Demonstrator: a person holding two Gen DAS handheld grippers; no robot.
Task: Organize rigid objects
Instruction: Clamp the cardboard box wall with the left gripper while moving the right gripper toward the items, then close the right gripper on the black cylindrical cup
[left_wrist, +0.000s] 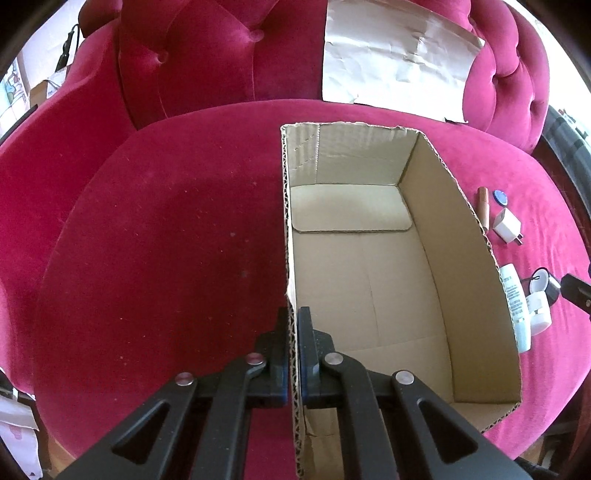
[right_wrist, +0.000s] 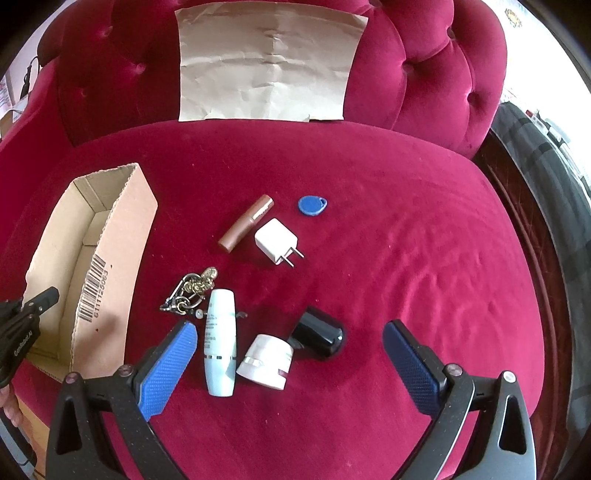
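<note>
The jaws of the left gripper (left_wrist: 294, 321) are pressing together on the near part of the left wall of the cardboard box (left_wrist: 369, 266), one pad outside the wall and one inside, so they are pinching the corrugated edge. The box is standing open and empty on the seat of the red velvet chair (left_wrist: 166, 240), on the left half of the seat, with its far end pointing toward the chair back.

The jaws of the right gripper (right_wrist: 290, 341) are standing spread wide and are holding nothing. It is hanging over the near middle of the seat, and between its blue pads (right_wrist: 168, 363) three things are lying: a pale blue tube (right_wrist: 219, 343), a white jar (right_wrist: 266, 360) just beside it, and a black cap (right_wrist: 319, 330) touching the jar's far side. The left pad is just beside the tube; whether it is touching I cannot tell.

A bunch of metal keyrings (right_wrist: 192, 291) is lying at the far end of the tube, near the right wall of the box. Farther toward the middle of the seat, a brown lipstick (right_wrist: 245, 223) and a white charger plug (right_wrist: 277, 242) are lying side by side, and a blue key fob (right_wrist: 312, 205) is near them. A creased sheet of paper (right_wrist: 269, 66) is leaning on the chair back.
</note>
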